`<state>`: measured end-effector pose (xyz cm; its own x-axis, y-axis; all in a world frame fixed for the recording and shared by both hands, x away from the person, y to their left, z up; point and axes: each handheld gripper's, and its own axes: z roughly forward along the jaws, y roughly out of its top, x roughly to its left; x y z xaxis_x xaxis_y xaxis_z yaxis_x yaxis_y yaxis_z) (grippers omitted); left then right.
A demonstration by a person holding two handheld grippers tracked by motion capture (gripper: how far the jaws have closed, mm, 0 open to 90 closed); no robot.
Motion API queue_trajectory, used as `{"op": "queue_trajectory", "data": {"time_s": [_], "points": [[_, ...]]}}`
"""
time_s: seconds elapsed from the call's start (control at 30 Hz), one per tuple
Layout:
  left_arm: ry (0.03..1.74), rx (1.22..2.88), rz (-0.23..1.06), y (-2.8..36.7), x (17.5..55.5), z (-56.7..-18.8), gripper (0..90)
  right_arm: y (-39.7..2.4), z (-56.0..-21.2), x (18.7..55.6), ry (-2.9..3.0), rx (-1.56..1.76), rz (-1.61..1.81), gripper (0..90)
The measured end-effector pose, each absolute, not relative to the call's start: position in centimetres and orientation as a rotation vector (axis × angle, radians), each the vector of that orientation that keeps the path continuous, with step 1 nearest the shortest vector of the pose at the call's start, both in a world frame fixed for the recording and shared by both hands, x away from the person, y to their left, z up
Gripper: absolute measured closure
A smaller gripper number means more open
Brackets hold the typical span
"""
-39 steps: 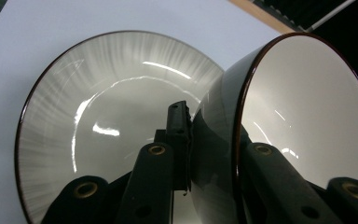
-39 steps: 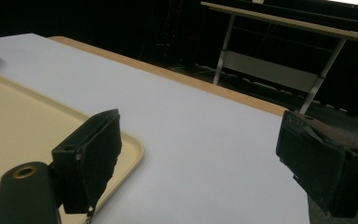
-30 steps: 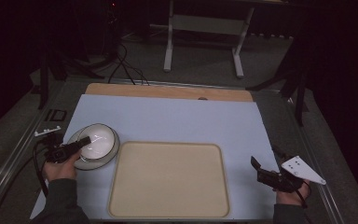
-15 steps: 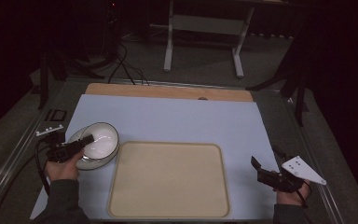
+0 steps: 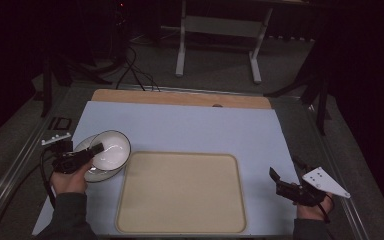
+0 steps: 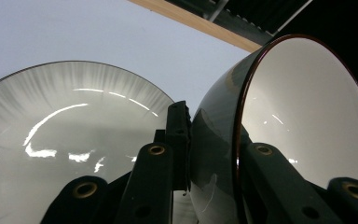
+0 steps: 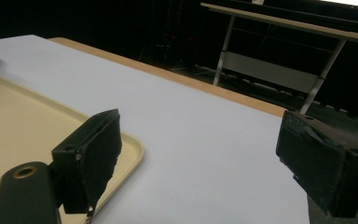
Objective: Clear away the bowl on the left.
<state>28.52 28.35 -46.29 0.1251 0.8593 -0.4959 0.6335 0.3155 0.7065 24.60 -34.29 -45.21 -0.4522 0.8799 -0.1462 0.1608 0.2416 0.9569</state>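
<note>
A white bowl with a dark rim (image 5: pixel 112 150) hangs tilted just above a white plate (image 5: pixel 86 144) at the table's left side. My left gripper (image 5: pixel 98 148) is shut on the bowl's rim, one jaw inside and one outside. In the left gripper view the bowl (image 6: pixel 307 116) leans to the right of the plate (image 6: pixel 65 121), with the left gripper (image 6: pixel 214 144) clamped on its wall. My right gripper (image 5: pixel 285 169) rests open near the table's right edge; in the right gripper view nothing lies between the right gripper (image 7: pixel 205 154) jaws.
A beige tray (image 5: pixel 180 195) lies in the middle front of the light blue table cover (image 5: pixel 190 130). A wooden strip (image 5: pixel 180 97) runs along the far edge. A small white part (image 5: pixel 56 137) sits off the mat at left. A metal stand (image 5: pixel 217 30) and cables lie beyond.
The bowl has come up off the plate, tipped onto its side and shifted a little to the right in my left gripper. The right gripper has kept still.
</note>
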Motion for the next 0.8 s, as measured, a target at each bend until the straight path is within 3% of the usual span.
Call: {"op": "queue_trajectory", "data": {"time_s": [0.8], "points": [[1.522,1.433,0.284,26.4,28.2,-45.2,79.7,-34.4,-45.2,24.6,1.783,0.966,1.263,13.7]]}}
